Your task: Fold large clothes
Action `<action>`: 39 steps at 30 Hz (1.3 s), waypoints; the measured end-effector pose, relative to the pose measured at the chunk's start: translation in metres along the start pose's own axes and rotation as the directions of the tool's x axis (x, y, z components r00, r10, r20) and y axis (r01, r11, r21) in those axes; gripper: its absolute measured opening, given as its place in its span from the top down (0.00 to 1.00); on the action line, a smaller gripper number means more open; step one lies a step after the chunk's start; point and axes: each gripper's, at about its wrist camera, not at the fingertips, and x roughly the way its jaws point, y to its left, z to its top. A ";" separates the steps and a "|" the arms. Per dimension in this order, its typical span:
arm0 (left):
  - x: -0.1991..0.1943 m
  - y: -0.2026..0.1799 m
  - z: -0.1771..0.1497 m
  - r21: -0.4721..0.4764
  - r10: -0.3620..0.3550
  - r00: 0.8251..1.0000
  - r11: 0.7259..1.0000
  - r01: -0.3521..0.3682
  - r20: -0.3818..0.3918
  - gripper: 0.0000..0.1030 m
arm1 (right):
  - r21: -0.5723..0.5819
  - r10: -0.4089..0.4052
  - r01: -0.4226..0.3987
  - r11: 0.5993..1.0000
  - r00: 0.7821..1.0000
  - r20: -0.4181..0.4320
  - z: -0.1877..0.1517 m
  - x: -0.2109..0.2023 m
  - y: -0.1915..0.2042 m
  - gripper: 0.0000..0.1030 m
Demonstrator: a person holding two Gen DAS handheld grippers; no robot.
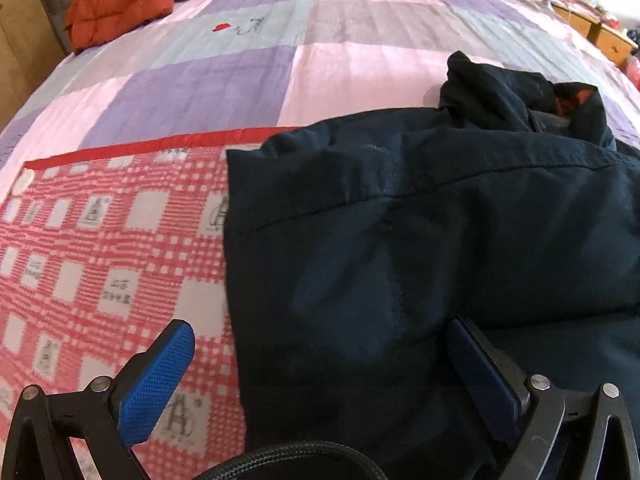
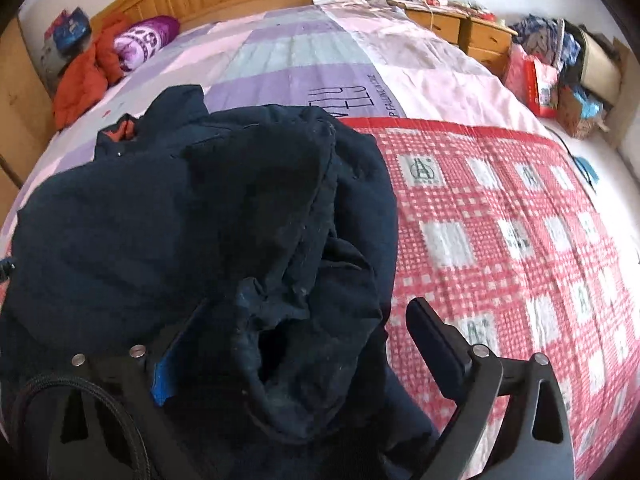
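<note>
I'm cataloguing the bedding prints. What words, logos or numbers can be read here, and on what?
"FALLING IN LOVE", small print on the purple-and-pink quilt.
Large outlined letters beside it: cut off by the dark navy jacket, unreadable.
Emblems on the red checked blanket: "A"-like logo, caption blurred.

On the purple and pink quilt (image 2: 320, 60) we can read part of large black outline letters, something like "ELLY", and beside them a small line ending in "FALLING IN LOVE". The red checked blanket (image 2: 500, 220) carries square emblems with a letter "A"; their smaller text is too blurred to read.
</note>
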 end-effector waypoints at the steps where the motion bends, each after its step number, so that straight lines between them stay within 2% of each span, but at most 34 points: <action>1: -0.008 0.001 -0.001 -0.002 0.008 1.000 1.000 -0.008 0.006 0.00 | -0.007 -0.014 0.014 1.000 1.000 0.012 0.000 -0.006 0.003 0.05; 6: -0.047 0.003 -0.019 0.025 -0.030 0.998 0.999 0.029 0.053 0.00 | -0.101 -0.045 0.057 0.993 0.991 0.122 -0.013 -0.057 0.023 0.06; 9: -0.046 -0.002 -0.027 0.037 -0.025 0.999 0.999 0.023 0.035 0.00 | -0.186 -0.046 0.079 0.979 0.983 0.177 -0.021 -0.078 0.046 0.06; 11: -0.037 -0.003 -0.029 0.027 -0.015 1.000 1.000 0.015 0.009 0.00 | -0.235 -0.013 0.062 0.970 0.978 0.206 -0.023 -0.086 0.064 0.06; 13: -0.022 -0.002 -0.030 0.021 -0.009 0.999 1.000 0.009 -0.040 0.00 | -0.267 0.001 0.044 0.963 0.986 0.168 -0.023 -0.074 0.073 0.06; 14: -0.018 -0.002 -0.031 0.016 -0.009 0.999 1.000 0.010 -0.052 0.00 | -0.277 -0.013 0.045 0.960 0.993 0.115 -0.023 -0.058 0.074 0.06; 17: -0.010 0.000 -0.030 -0.004 -0.040 0.996 0.999 0.039 -0.075 0.00 | -0.235 0.016 -0.012 0.972 1.000 0.016 -0.020 -0.025 0.061 0.06; 21: -0.022 0.001 -0.032 0.002 -0.015 0.997 1.000 0.015 -0.070 0.00 | -0.231 -0.001 0.004 0.973 1.000 0.017 -0.015 -0.033 0.063 0.06; 24: -0.043 0.009 -0.046 -0.019 -0.044 0.997 0.999 0.043 -0.065 0.00 | -0.207 0.025 -0.015 0.978 0.999 0.047 -0.026 -0.064 0.062 0.06; 28: -0.078 0.007 -0.086 0.016 -0.064 0.997 0.998 0.065 -0.054 0.00 | -0.173 0.076 -0.069 0.982 0.997 0.034 -0.070 -0.103 0.065 0.07; 31: -0.095 0.005 -0.129 0.031 -0.069 0.994 0.997 0.072 -0.085 0.00 | -0.147 0.076 -0.078 0.986 0.997 -0.018 -0.118 -0.120 0.065 0.07; 35: -0.102 0.012 -0.188 0.014 -0.031 0.984 0.999 0.034 -0.176 0.00 | -0.103 0.025 -0.039 0.994 0.991 -0.131 -0.189 -0.126 0.050 0.07; 36: -0.105 0.017 -0.204 -0.003 -0.023 0.980 1.000 0.023 -0.198 0.00 | -0.104 0.015 -0.030 0.994 0.990 -0.143 -0.209 -0.134 0.046 0.07; 39: -0.124 0.037 -0.242 -0.050 -0.003 0.974 0.999 -0.009 -0.225 0.00 | -0.153 -0.019 0.000 0.988 0.992 -0.124 -0.236 -0.163 0.043 0.07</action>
